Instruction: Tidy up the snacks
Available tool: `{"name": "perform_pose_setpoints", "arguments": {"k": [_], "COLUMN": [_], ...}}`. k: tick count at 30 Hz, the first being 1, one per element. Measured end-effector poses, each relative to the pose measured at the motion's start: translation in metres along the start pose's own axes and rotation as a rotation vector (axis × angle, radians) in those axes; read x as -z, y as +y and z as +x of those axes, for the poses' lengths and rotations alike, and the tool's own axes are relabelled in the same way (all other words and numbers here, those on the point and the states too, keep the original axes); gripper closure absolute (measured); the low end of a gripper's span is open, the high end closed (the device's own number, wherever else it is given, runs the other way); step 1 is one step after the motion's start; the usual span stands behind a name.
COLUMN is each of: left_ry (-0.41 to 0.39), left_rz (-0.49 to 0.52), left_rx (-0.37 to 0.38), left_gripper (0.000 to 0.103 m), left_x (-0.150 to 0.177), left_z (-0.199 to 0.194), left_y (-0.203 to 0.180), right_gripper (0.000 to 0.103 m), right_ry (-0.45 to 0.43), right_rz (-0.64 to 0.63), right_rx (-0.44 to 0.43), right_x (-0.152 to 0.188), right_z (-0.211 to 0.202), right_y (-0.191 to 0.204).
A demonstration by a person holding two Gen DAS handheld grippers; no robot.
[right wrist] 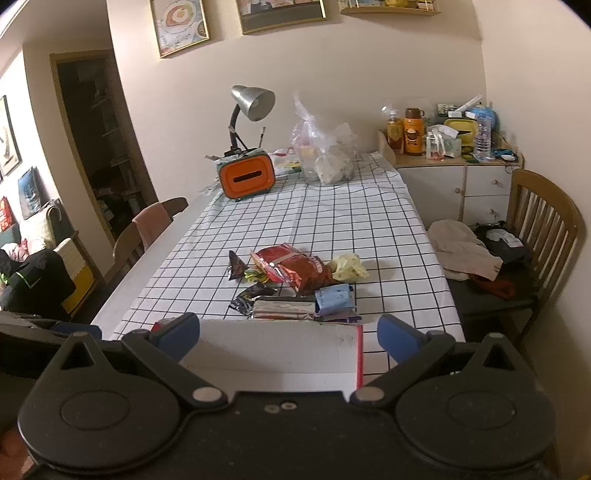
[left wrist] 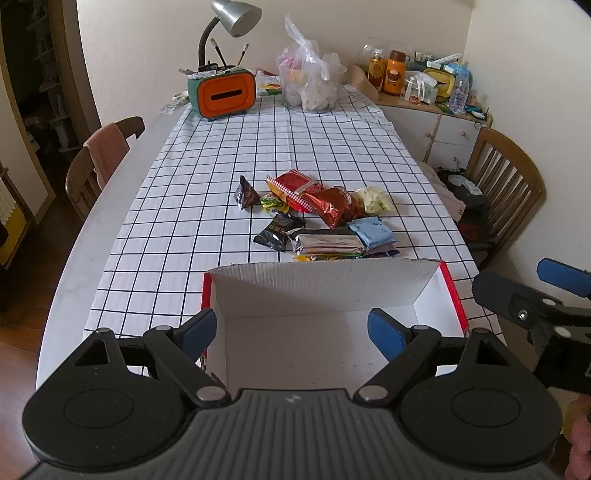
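A pile of snack packets (left wrist: pixel 317 218) lies on the checked tablecloth: a red bag (left wrist: pixel 336 206), a blue packet (left wrist: pixel 373 232), a silver bar (left wrist: pixel 328 243) and small dark packets (left wrist: pixel 273 236). The pile also shows in the right wrist view (right wrist: pixel 295 280). An empty white box with red sides (left wrist: pixel 317 332) stands in front of the pile, nearest me; its wall shows in the right wrist view (right wrist: pixel 273 354). My left gripper (left wrist: pixel 291 330) is open and empty over the box. My right gripper (right wrist: pixel 288 341) is open and empty above the box's near edge; it also shows at the right in the left wrist view (left wrist: pixel 554 291).
An orange and green tissue box (left wrist: pixel 223 94) with a desk lamp (left wrist: pixel 231 22) and a clear plastic bag (left wrist: pixel 310 81) stand at the table's far end. Wooden chairs stand at the left (left wrist: pixel 99 162) and right (left wrist: pixel 506 184). A cluttered cabinet (left wrist: pixel 436 122) is at the back right.
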State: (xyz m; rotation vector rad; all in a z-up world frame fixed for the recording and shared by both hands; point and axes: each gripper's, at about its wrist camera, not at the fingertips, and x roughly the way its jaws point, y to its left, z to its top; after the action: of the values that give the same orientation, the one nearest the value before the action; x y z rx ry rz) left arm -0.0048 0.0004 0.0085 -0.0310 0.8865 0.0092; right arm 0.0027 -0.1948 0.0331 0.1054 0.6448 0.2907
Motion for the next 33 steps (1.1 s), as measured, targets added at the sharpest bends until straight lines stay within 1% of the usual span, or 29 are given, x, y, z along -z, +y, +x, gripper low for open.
{"name": "perform_pose_setpoints", "arguments": {"k": [13, 19, 33], "left_ry": [-0.002, -0.004, -0.024], "left_rz": [0.005, 0.003, -0.003], "left_rx": [-0.004, -0.007, -0.019], "left_gripper": [0.014, 0.014, 0.014], "left_x": [-0.001, -0.002, 0.001], "left_z": [0.001, 0.000, -0.009], "left_y": [-0.003, -0.004, -0.012], "right_gripper": [0.001, 0.001, 0.001], "right_ry": [-0.014, -0.015, -0.040], "right_rz": [-0.008, -0.009, -0.030], "right_rx": [-0.008, 0.003, -0.021], "right_x": [0.001, -0.002, -0.004], "right_z": [-0.002, -0.003, -0.009], "right_y": [-0.001, -0.004, -0.005]}}
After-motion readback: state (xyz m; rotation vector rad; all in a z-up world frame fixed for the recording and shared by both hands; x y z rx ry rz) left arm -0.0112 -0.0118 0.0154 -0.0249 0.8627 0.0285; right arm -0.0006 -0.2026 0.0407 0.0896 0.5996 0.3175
